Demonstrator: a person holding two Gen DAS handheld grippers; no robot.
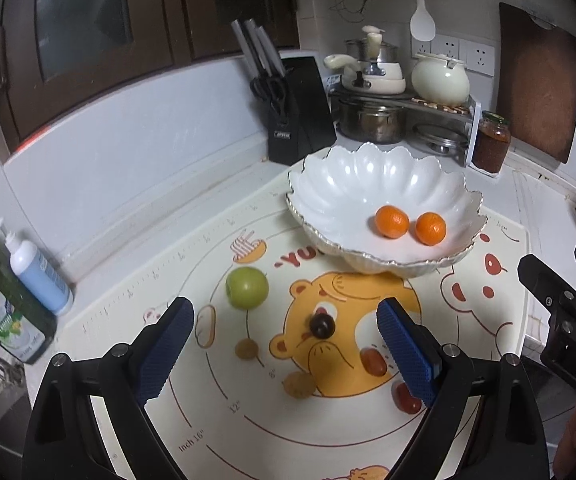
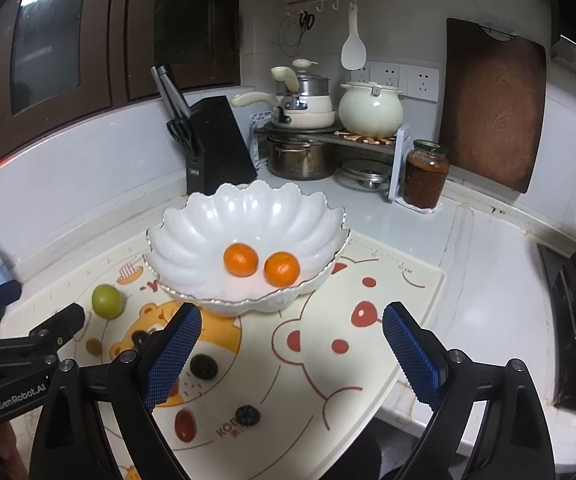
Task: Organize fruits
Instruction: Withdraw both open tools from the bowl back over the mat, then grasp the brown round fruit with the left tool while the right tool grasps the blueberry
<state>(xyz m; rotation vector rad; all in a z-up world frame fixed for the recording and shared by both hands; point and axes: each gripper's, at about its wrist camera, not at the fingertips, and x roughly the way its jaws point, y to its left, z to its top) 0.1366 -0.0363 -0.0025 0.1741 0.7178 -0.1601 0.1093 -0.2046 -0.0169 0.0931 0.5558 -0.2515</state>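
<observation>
Knife block (image 1: 302, 110), cream pot (image 1: 440, 79), sauce jar (image 2: 425, 174), cutting board (image 2: 492, 104) along wall.

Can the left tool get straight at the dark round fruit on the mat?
Probably yes: the left tool is open and empty, the dark round fruit lies ahead between its fingers on the printed cartoon-bear mat, nothing covering it.

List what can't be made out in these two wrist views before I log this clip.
- Left wrist view: red fruit partly hidden behind the left gripper's right finger.
- Right wrist view: a small fruit near the bear print, hidden by the right gripper's left finger.
- Both views: small dark fruits too blurred to identify.
- Sauce jar: label unreadable.
</observation>
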